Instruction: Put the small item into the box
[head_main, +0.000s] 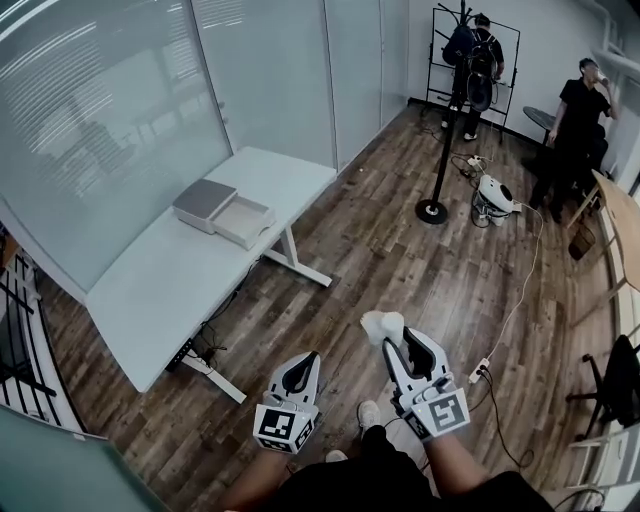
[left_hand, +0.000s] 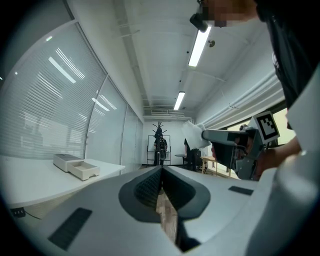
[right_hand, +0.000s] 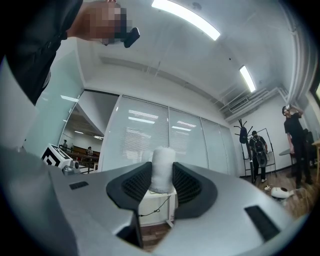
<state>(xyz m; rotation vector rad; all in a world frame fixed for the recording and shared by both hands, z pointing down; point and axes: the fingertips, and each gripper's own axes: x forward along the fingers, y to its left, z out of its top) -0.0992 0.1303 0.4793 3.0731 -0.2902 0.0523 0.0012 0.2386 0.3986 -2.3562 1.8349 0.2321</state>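
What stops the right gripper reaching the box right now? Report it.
Probably not reachable yet: the right gripper, jaws shut on the item, hangs over the floor, well short of the table with the box. Nothing blocks the way; only the gap does.

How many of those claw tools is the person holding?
2. The left gripper, shut and empty, is low in the head view; the right gripper beside it grips the white small item. None hidden.

The white item's (right_hand: 163, 159) lower part is hidden between the right gripper's (right_hand: 162, 172) pads. In the head view the box (head_main: 205, 205) is too small to tell its contents; the chair (head_main: 615, 385) is cut off by the right edge.
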